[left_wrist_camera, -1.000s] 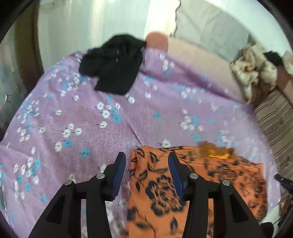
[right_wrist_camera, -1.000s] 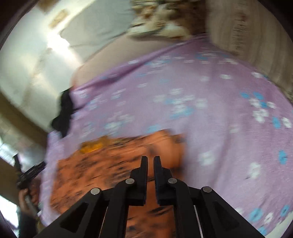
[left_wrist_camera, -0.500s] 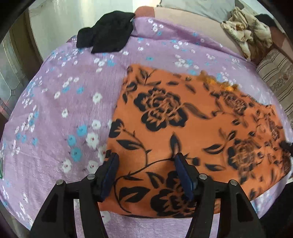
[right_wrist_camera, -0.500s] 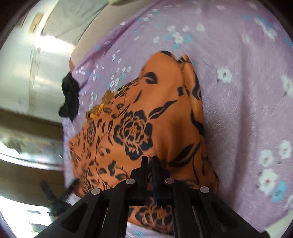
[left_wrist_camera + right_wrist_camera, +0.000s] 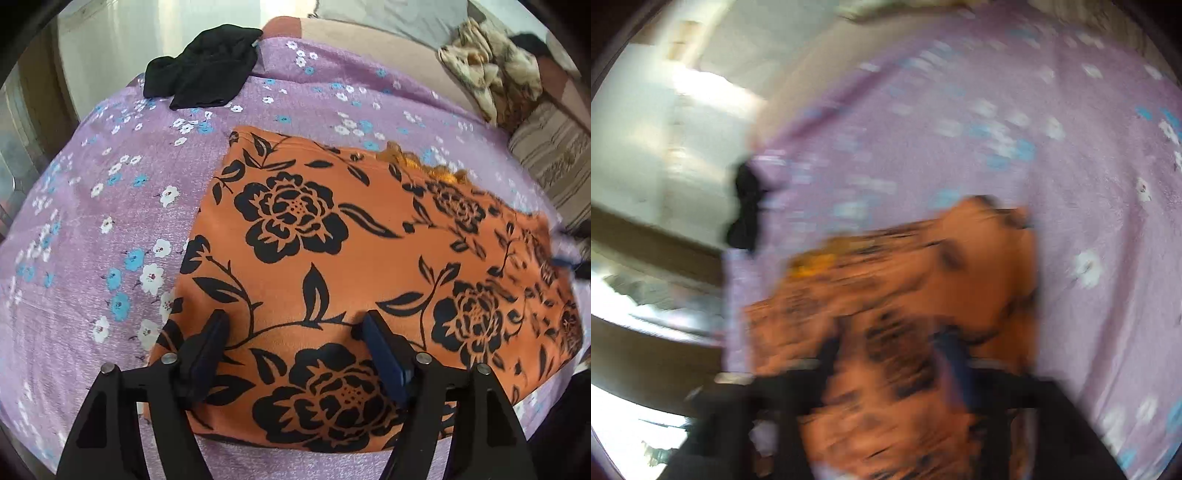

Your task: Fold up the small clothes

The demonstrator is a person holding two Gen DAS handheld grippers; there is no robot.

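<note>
**Both grippers spread over the orange cloth**

We see the folded orange cloth with black roses (image 5: 369, 251) lying mid-frame on the lilac flowered bedsheet (image 5: 92, 229), bare sheet at left. Our left gripper (image 5: 295, 332) and right gripper (image 5: 890, 350) have just been opening, gripping nothing.

Your right gripper (image 5: 886, 343) shows blurred, jaws apart and just been opening, over the orange floral garment (image 5: 979, 280) on the lilac flowered sheet (image 5: 1089, 192); black cloth (image 5: 746, 210) far left.
</note>
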